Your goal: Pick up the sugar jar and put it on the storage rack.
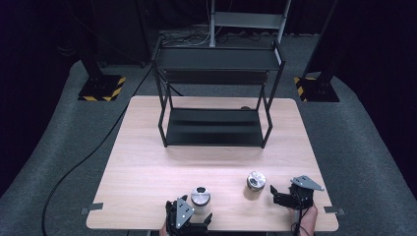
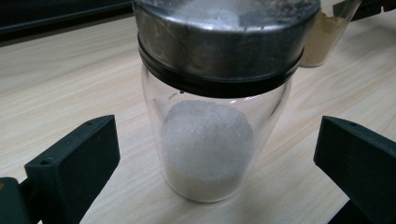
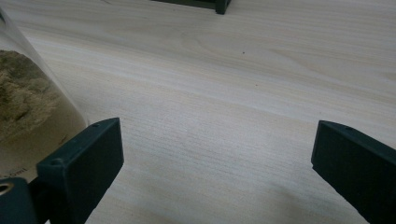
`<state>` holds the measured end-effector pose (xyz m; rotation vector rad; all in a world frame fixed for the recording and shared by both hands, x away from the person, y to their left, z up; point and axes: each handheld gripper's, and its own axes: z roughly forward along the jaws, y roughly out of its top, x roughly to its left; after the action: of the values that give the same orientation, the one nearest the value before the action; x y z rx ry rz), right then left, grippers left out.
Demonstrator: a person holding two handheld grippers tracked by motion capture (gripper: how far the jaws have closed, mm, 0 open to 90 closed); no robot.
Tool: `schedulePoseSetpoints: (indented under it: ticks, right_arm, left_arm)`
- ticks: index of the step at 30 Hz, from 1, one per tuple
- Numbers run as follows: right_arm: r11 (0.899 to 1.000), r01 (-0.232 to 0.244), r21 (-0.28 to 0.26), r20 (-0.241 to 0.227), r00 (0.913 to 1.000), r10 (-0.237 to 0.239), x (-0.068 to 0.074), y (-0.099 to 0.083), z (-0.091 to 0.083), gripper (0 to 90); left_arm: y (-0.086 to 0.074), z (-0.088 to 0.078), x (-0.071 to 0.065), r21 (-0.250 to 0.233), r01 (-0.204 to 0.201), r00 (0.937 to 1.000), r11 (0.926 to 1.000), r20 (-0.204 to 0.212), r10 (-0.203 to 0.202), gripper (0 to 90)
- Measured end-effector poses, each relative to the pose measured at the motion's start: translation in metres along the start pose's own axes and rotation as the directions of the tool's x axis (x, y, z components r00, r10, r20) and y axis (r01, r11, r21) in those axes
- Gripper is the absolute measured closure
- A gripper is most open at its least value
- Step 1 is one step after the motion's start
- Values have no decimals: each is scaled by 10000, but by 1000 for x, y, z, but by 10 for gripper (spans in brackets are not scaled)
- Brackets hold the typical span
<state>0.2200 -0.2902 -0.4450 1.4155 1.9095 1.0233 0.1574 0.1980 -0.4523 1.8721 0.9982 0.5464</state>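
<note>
Your left gripper [image 1: 196, 223] has its two black jaws spread wide, released, with nothing pressed between them. In the left gripper view the clear glass shaker jar with a steel lid and white grains inside [image 2: 212, 107] stands upright between those jaws, with a gap of bare wood on each side, so neither pad touches it. In the high view the same jar [image 1: 200, 195] stands near the front edge of the pale wooden table [image 1: 147, 162], just beyond the left jaws. Your left hand comes in from the bottom edge and holds the gripper low and roughly level, pointing away and slightly right.

Your right gripper [image 1: 275, 195] is likewise released, its jaws standing far apart over bare table. In the right gripper view a second clear glass jar holding tan powder [image 3: 28, 107] sits at the left edge, just beside the left jaw and outside the gap; contact cannot be judged. In the high view that jar with its steel lid [image 1: 255, 183] stands upright just left of the right jaws. Your right hand [image 1: 307, 219] holds that gripper low, pointing left towards the jar.

Further back on the table stands a black two-tier metal shelf rack [image 1: 216, 98], well apart from both jars.
</note>
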Motion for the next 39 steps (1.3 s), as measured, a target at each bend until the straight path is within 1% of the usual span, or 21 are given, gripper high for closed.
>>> schedulePoseSetpoints:
  ticks: [8, 11, 18, 20, 21, 22, 23, 24, 26, 27, 28, 30, 31, 33, 34, 35, 39]
  right_arm:
    - [10000, 34, 48, -8, 10000, -34, 0, 1, 0, 14]
    - [10000, 37, 28, -17, 10000, -37, 0, 1, 0, 15]
    - [9999, 90, 87, -23, 10000, -90, 1, 2, 1, 15]
    - [9999, 101, 88, -19, 9999, -101, 1, 2, 1, 16]
    - [9999, 103, 92, -8, 9999, -103, 1, 2, 1, 17]
    - [9999, 111, 96, -9, 9999, -111, 1, 2, 1, 17]
    - [9999, 118, 88, -14, 9999, -118, 1, 2, 1, 18]
    - [9999, 131, 69, -13, 9999, -131, 1, 1, 1, 18]
    - [9999, 115, 56, -27, 9999, -115, 0, 1, 0, 18]
    - [9999, 107, 61, -34, 9999, -107, 0, 1, 1, 18]
    - [9999, 110, 64, -29, 9999, -110, 0, 1, 1, 18]
    - [9999, 130, 64, -22, 9999, -130, 1, 1, 1, 18]
    - [9999, 136, 65, -18, 9999, -136, 1, 1, 1, 18]
    - [9999, 129, 56, -15, 9999, -129, 1, 1, 0, 19]
    - [9999, 129, 54, -10, 9999, -129, 1, 1, 0, 19]
    - [9999, 126, 51, -8, 9999, -126, 1, 1, 0, 18]
    - [9999, 144, 36, -6, 9999, -144, 1, 1, 0, 20]
  left_arm:
    - [5, 9, -1, 176, -42, 9999, 9998, 151, 40, 0]
    - [8, 12, -4, 233, -183, 9998, 9996, 131, 180, 0]
    - [11, 17, -2, 268, -92, 9999, 9996, 104, 89, 0]
    - [12, 17, -4, 293, -99, 9999, 9995, -45, 100, 0]
    - [14, 17, -3, 361, -254, 9997, 9990, 7, 254, 13]
    - [13, 17, -4, 336, -334, 9994, 9989, -39, 335, 51]
    - [12, 17, -4, 274, -267, 9996, 9993, -15, 268, 64]
    - [12, 17, -1, 247, -122, 9999, 9996, 122, 119, 75]
    - [12, 19, 0, 311, -90, 9999, 9995, 121, 86, 90]
    - [13, 20, 1, 379, -75, 9997, 9993, 217, 67, 95]
    - [12, 21, 2, 368, -41, 9997, 9993, 225, 32, 105]
    - [11, 22, 1, 369, -4, 9998, 9993, 206, -4, 143]
    - [11, 22, 1, 340, -5, 9999, 9994, 129, 0, 162]
    - [10, 21, 4, 267, 129, 9997, 9996, 204, -134, 200]
    - [10, 21, 4, 256, 152, 9997, 9996, 171, -156, 221]
    - [10, 21, 3, 279, 117, 9999, 9995, 117, -120, 244]
    - [7, 22, 3, 182, 197, 9998, 9996, 44, -198, 285]
